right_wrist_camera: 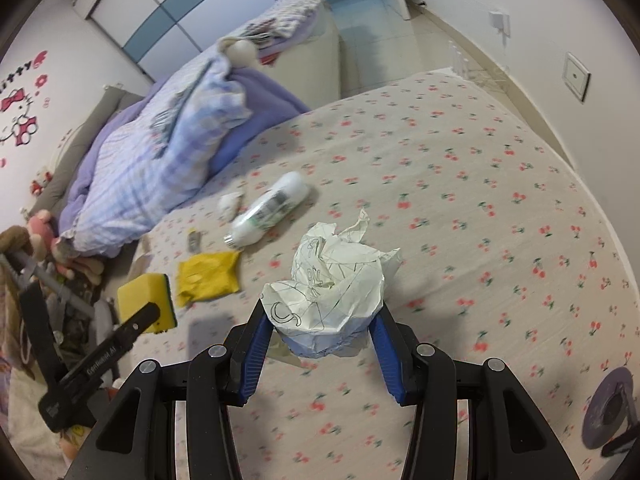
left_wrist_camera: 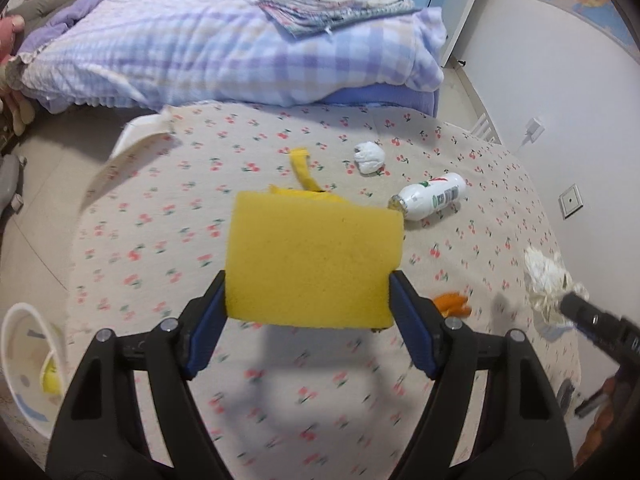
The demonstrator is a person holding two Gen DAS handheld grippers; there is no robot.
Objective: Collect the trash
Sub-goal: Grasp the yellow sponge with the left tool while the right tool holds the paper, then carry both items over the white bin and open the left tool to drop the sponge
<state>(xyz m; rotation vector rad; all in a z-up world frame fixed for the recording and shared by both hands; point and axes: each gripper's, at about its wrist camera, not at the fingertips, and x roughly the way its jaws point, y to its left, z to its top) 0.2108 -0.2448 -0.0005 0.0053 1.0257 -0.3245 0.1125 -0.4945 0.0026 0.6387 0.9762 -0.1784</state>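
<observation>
Above the cherry-print bed [left_wrist_camera: 280,152], left tool [left_wrist_camera: 308,292] clamps yellow sponge [left_wrist_camera: 312,260] btwn pads, right tool [right_wrist_camera: 320,320] clamps crumpled paper [right_wrist_camera: 332,280].

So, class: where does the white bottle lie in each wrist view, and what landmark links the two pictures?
Left wrist: bottle right of centre, beyond the sponge.
Right wrist: bottle left of centre, beyond the paper ball.
Shared landmark: the white wad beside the bottle.
</observation>
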